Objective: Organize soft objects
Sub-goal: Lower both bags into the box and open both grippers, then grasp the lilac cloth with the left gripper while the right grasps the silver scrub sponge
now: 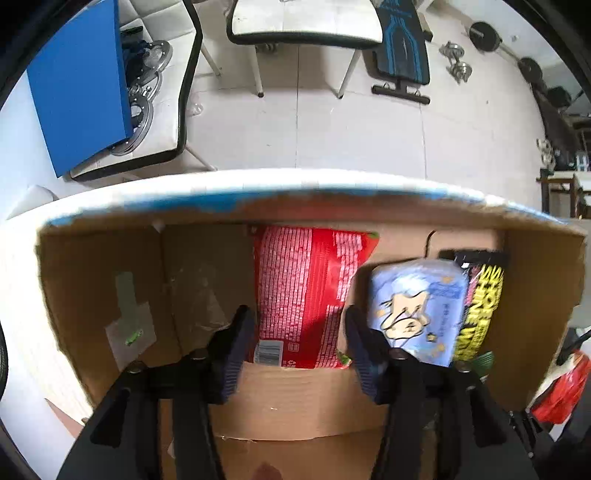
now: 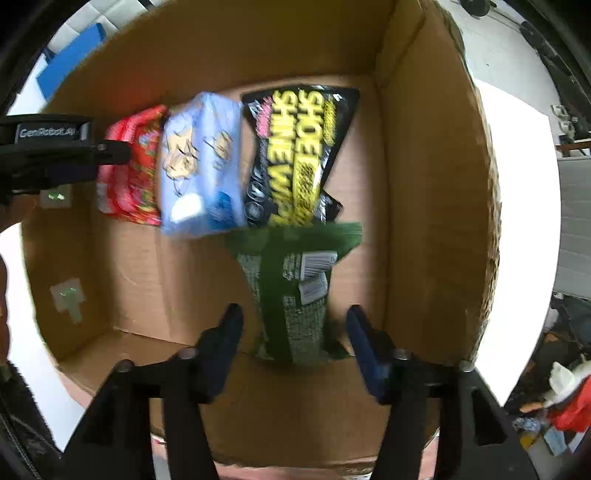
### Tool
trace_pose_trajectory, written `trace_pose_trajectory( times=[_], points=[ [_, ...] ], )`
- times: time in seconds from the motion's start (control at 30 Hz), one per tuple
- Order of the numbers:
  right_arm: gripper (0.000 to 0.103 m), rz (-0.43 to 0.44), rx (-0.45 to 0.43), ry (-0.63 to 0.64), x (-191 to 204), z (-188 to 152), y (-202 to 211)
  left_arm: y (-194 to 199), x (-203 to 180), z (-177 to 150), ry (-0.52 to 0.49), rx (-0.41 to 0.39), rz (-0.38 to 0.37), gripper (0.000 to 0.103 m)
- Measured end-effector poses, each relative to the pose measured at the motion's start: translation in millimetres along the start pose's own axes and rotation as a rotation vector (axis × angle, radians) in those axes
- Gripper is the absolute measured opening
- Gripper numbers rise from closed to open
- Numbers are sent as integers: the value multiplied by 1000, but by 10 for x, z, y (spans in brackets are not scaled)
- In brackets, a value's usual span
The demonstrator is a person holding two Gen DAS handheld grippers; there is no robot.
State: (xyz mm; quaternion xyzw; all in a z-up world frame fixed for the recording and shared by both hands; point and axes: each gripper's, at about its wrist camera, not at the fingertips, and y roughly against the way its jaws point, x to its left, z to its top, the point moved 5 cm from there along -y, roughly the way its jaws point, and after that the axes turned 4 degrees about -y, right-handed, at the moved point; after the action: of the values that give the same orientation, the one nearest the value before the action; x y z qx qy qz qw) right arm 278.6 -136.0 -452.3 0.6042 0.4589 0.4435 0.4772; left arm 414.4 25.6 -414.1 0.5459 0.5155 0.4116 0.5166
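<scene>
An open cardboard box (image 1: 295,206) holds several soft packs. In the left wrist view a red packet (image 1: 306,295) stands against the far wall, between the fingers of my left gripper (image 1: 299,328); a small gap shows on each side, so the jaws are open. Beside it sit a light blue tissue pack (image 1: 417,310) and a black-and-yellow shoe wipes pack (image 1: 480,306). In the right wrist view a green pack (image 2: 291,306) lies on the box floor (image 2: 166,273) between the spread fingers of my right gripper (image 2: 293,325), which do not touch it. The red packet (image 2: 129,166), tissue pack (image 2: 199,166) and wipes pack (image 2: 295,155) line the far wall.
The box walls (image 2: 424,184) rise close on the right of my right gripper. The left tool's black housing (image 2: 51,147) reaches in at the upper left. Beyond the box are a white chair (image 1: 303,22), a blue board (image 1: 77,85), a weight bench (image 1: 402,48) and dumbbells (image 1: 458,62) on a tiled floor.
</scene>
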Motion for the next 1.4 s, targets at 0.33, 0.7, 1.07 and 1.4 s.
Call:
trace_pose_trajectory(
  times=[0.33,0.7,1.07,1.4],
  points=[
    [103,-33,-100,40,96,-42,365,482,-5,-354,-43,-127,37,97],
    [103,7,-212,68,227,-331,798,897,-29,-1055,-72,-247,22,99],
    [103,196,-195,100,291,-1354,768,1224,381,-2349,-1,-396,150,99],
    [91,273,-28,5,510,-1804,-408,-39,1125,-3094,177,-122,72,62]
  ],
)
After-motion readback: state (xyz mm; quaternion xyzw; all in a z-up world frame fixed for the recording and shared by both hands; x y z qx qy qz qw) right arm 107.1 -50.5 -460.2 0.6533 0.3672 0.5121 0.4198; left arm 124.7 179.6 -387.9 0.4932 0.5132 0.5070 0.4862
